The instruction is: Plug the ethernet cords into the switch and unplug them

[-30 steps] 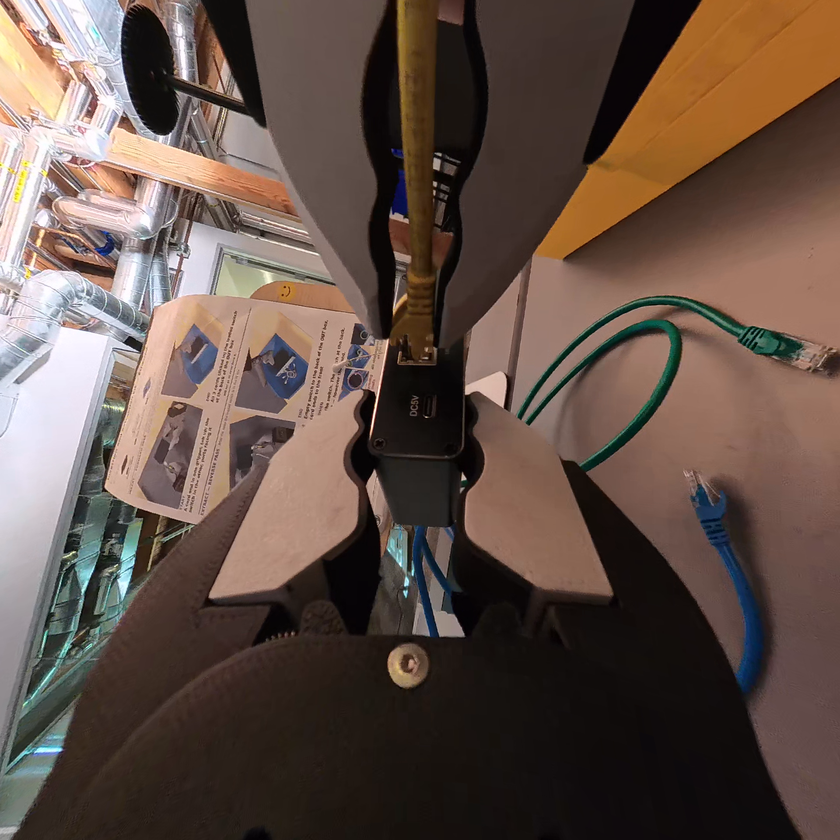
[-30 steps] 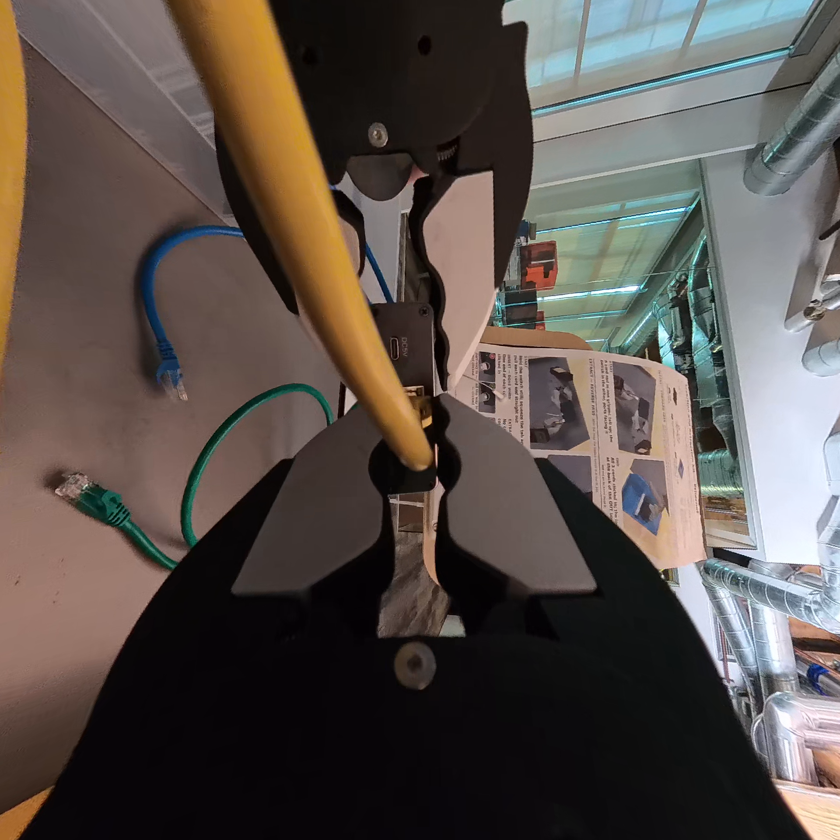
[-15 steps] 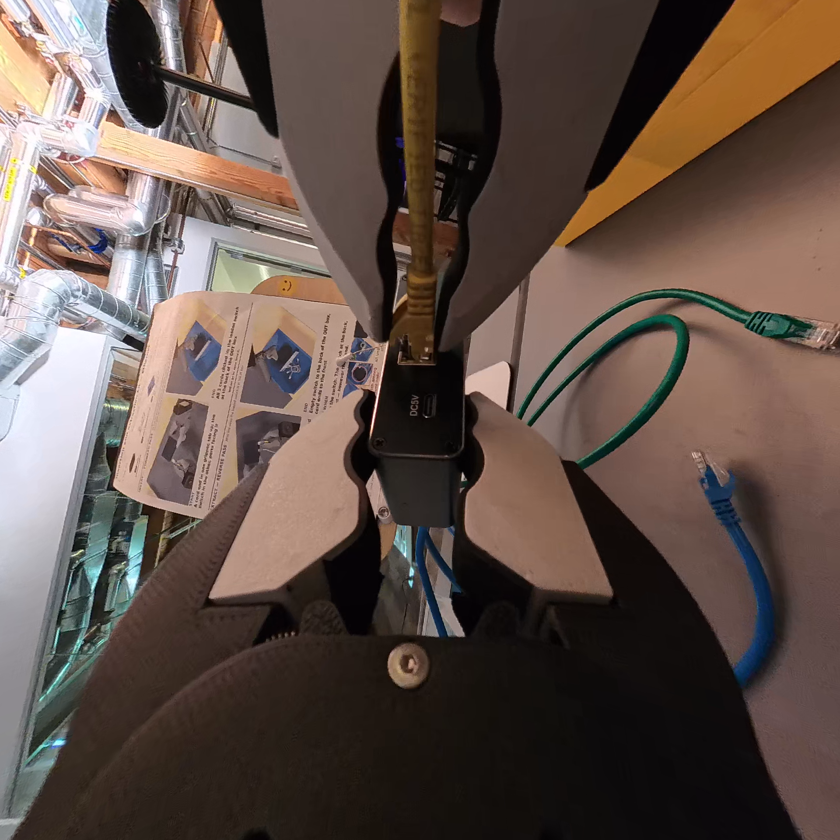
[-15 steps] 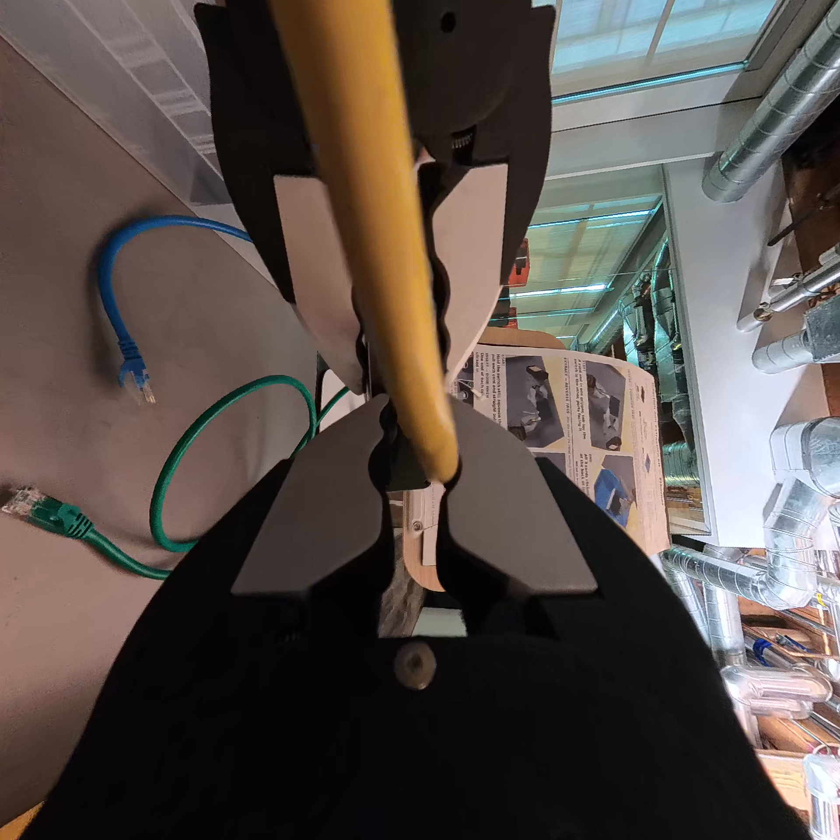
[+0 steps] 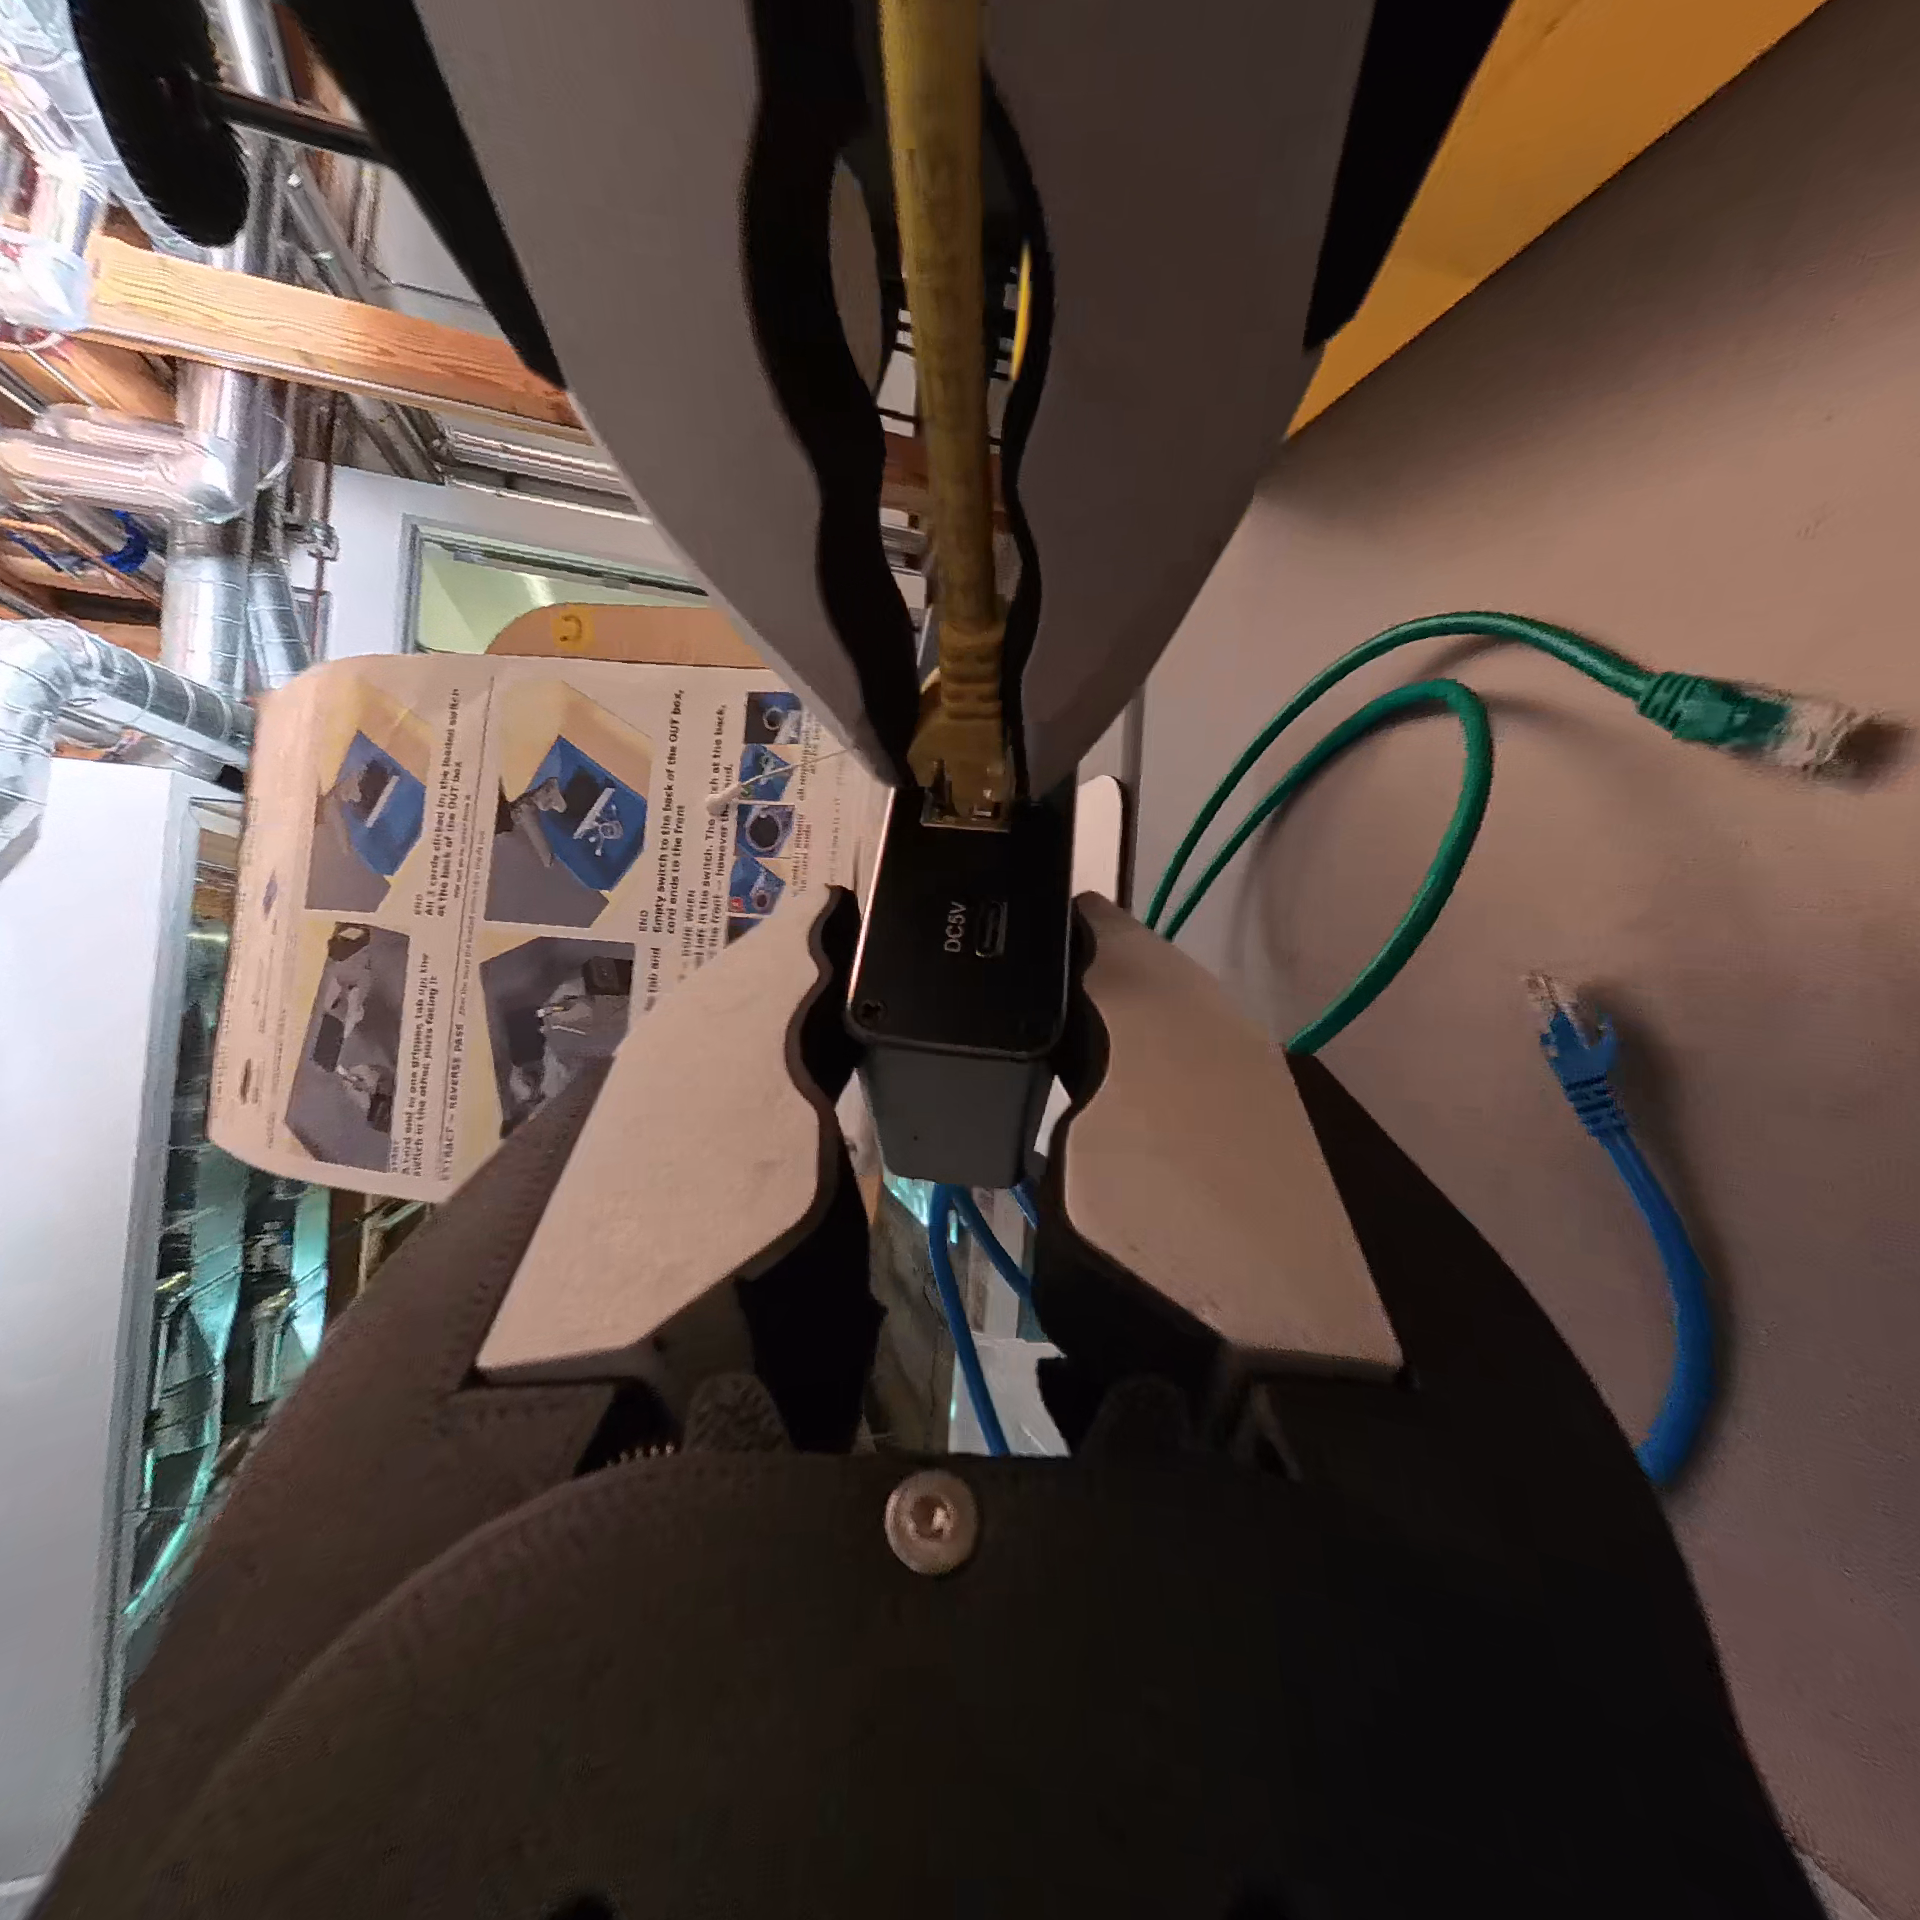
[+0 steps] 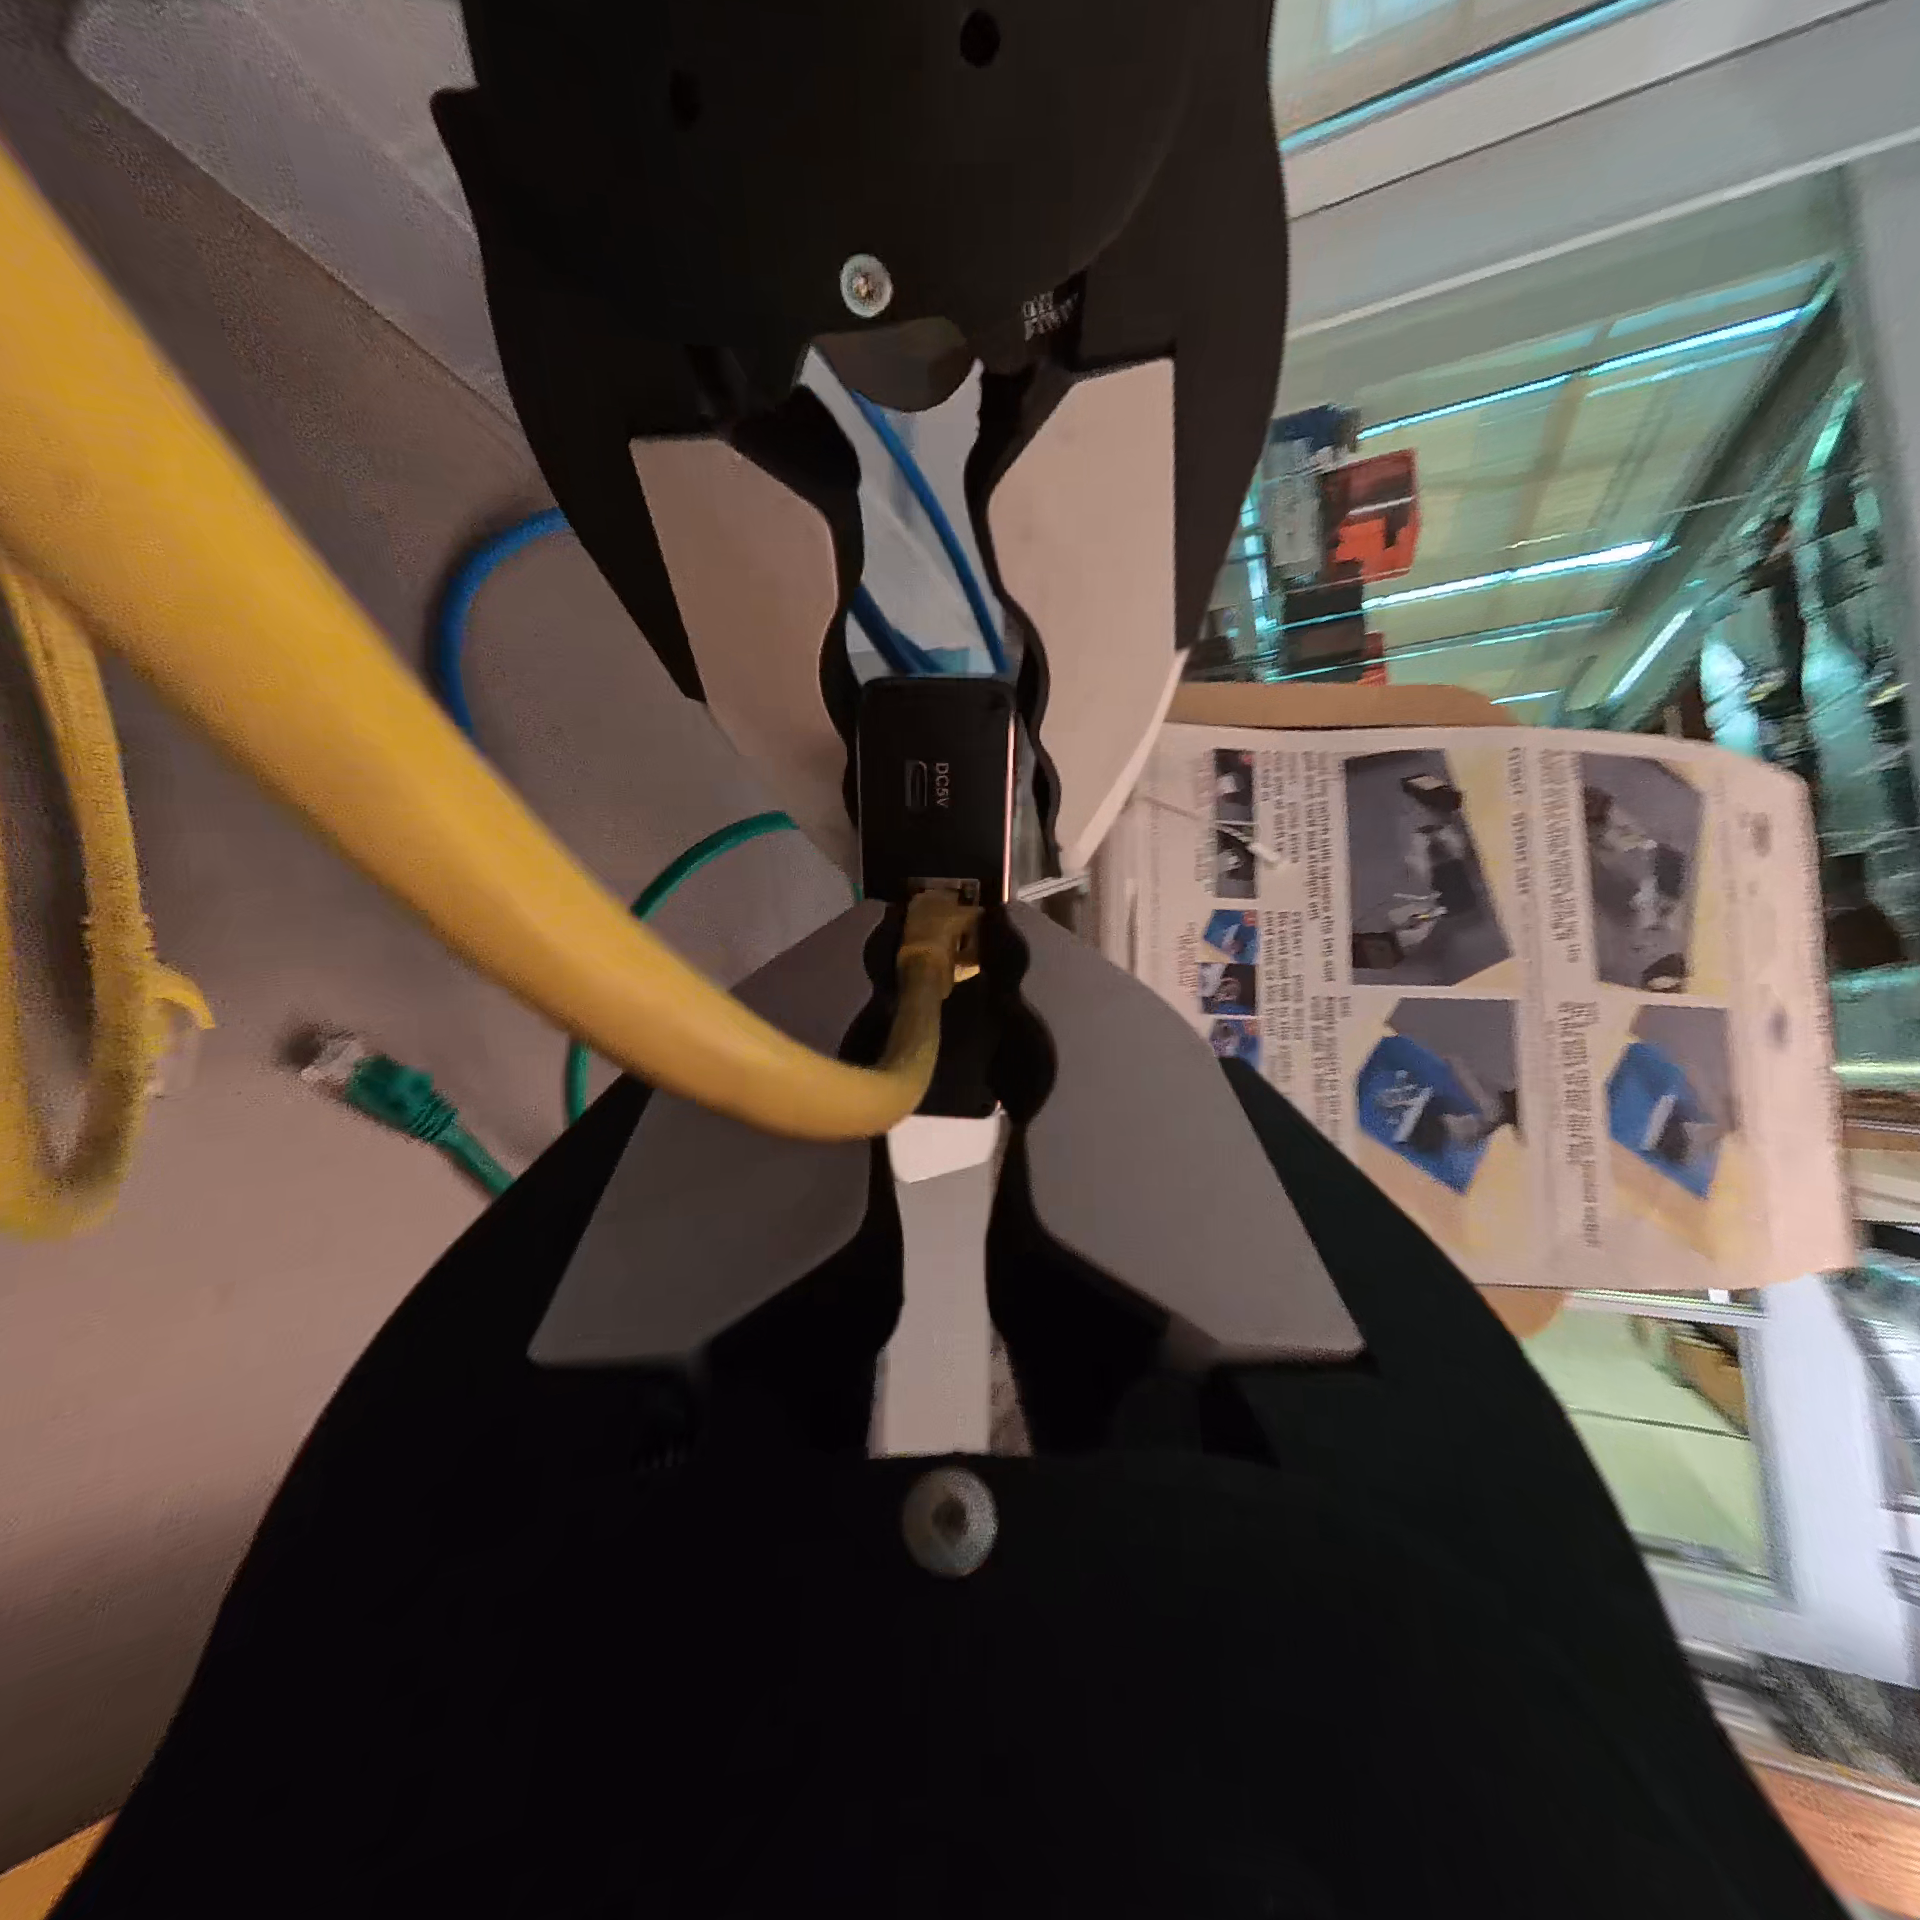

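Note:
My left gripper [image 5: 961, 925] is shut on a small black switch [image 5: 961, 956] and holds it in the air beside the grey table [image 5: 1662, 520]. My right gripper [image 6: 943, 914] faces it and is shut on the plug of a yellow ethernet cord [image 6: 940, 935]. The plug sits in the switch's port [image 5: 961, 805]. The yellow cord [image 6: 312, 707] loops off to the left in the right wrist view. The switch also shows there [image 6: 935, 790]. A green cord [image 5: 1455, 831] and a blue cord [image 5: 1621, 1143] lie loose on the table, plugs free.
A printed instruction sheet [image 5: 447, 914] stands behind the grippers. A yellow-orange box edge [image 5: 1558, 156] borders the table. More blue cable [image 5: 966, 1299] hangs below the switch. Ducts and beams fill the background.
The yellow cord has swung from the middle to the left in the right wrist view, uncovering the switch. Both grippers keep their hold and the plug stays at the port. Both views shifted slightly.

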Demonstrator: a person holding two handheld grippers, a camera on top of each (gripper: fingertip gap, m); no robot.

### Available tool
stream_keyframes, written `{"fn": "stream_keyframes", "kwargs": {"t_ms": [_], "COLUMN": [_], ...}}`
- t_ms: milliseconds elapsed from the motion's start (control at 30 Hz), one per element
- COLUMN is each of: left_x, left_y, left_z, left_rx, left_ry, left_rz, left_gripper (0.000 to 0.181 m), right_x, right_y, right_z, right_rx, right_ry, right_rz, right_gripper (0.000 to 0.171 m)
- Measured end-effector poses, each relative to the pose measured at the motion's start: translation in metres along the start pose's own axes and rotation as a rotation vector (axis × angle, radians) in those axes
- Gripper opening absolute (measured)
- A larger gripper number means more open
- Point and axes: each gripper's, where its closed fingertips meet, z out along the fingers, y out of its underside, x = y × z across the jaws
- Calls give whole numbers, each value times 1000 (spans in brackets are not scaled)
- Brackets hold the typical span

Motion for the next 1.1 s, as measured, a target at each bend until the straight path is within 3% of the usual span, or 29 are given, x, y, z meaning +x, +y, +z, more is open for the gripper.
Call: {"fn": "stream_keyframes", "kwargs": {"t_ms": [200, 467, 500, 533, 567, 600, 633, 700, 767, 833, 1033, 1100], "left_x": [15, 40, 37, 16, -13, -31, -43, -64, -80, -84, -88, -91], "left_y": [4, 8, 13, 31, 53, 63, 60, 56, 64, 61, 53, 54], "left_z": [7, 15, 17, 22, 19, 9, -5, -30, -40, -44, -45, -46], "left_rx": [-21, -30, -55, -152, -228, -212, -121, 13, 22, 69, 70, 66], "left_ry": [89, 195, 176, 56, -43, -35, 4, -2, -50, -36, -46, -51], "left_rz": [-13, -36, -53, -100, -150, -233, -331, -414, -468, -508, -526, -545], "left_gripper": [38, 38, 38, 37, 37, 37, 37, 36, 36, 36, 36, 36], "right_x": [-15, -36, -40, -76, -83, -82, -81, -70, -57, -53, -35, -37], "right_y": [7, 18, 15, -18, -29, -15, -15, -32, -23, -4, 93, 101], "right_z": [4, 7, 4, -13, -1, 15, 18, 6, -3, -6, -14, -17], "right_rx": [-6, -84, -65, 88, 86, -31, -20, 101, 95, 32, -407, -440], "right_ry": [-148, -272, -312, -616, -599, -486, -459, -503, -467, -462, -334, -362], "right_rz": [159, 186, 201, 271, 269, 118, 86, 230, 239, 259, 309, 401], "right_gripper": [16, 16, 15, 15, 15, 16, 16, 15, 15, 15, 15, 15]}}
